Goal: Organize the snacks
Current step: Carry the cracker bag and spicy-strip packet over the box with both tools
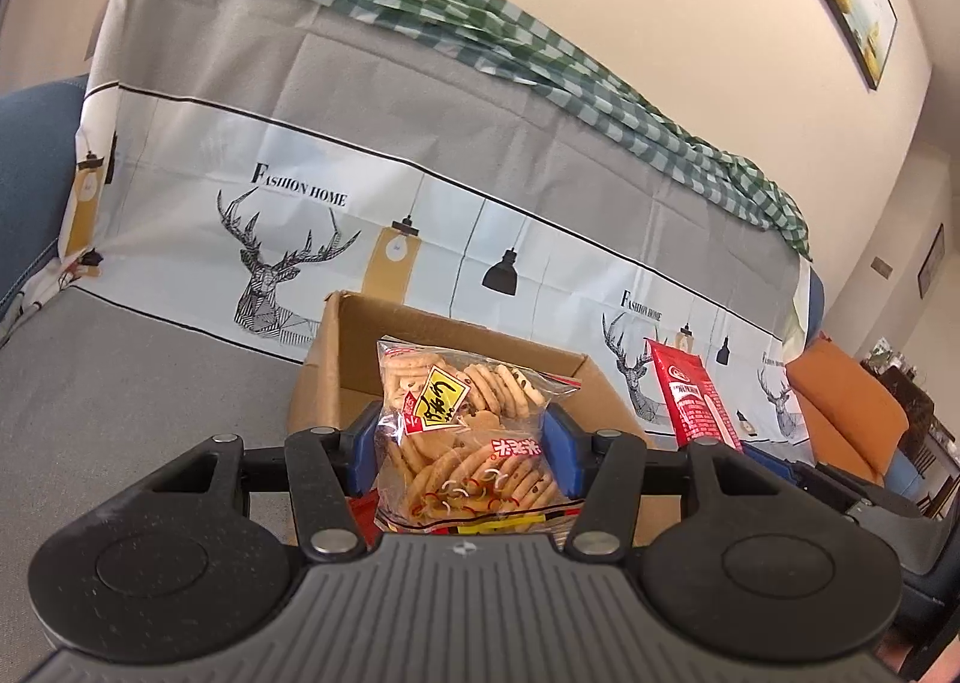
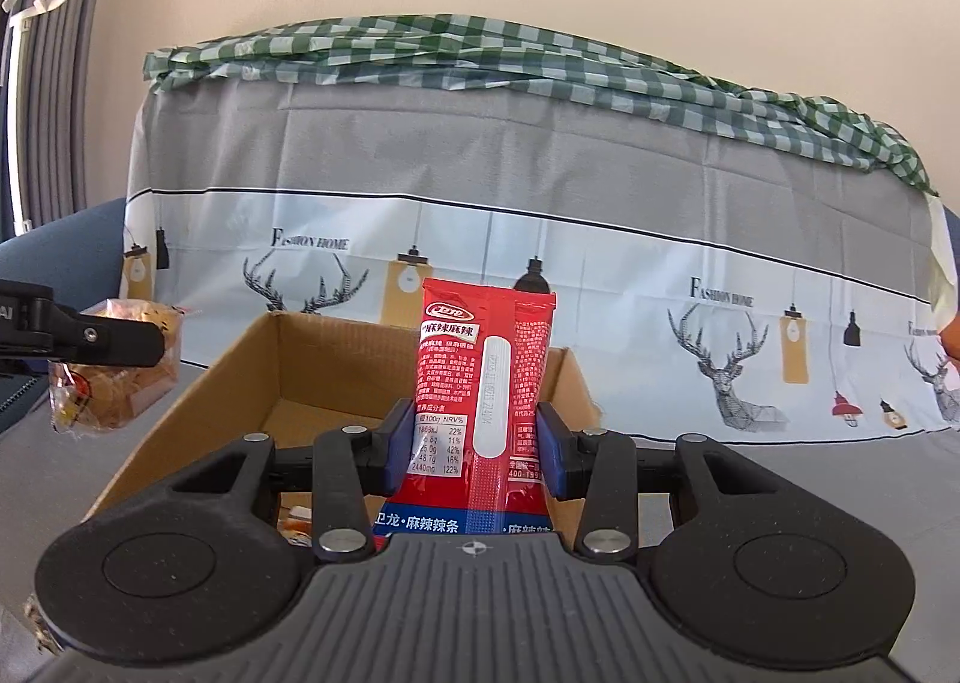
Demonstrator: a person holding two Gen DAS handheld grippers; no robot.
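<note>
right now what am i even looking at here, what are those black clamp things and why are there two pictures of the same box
The black clamps are two hand-held grippers; a person carries one in each hand. Each has a wide-angle camera looking forward along its two fingers, so you get one picture per hand.

In the left wrist view, the left gripper is shut on a clear bag of cookies. In the right wrist view, the right gripper is shut on a red snack packet.

Both are held near an open cardboard box, which sits on a grey printed sofa cover. Something small lies inside the box, but it is too hidden to name. Each view also catches the other hand's snack at its edge.
</note>
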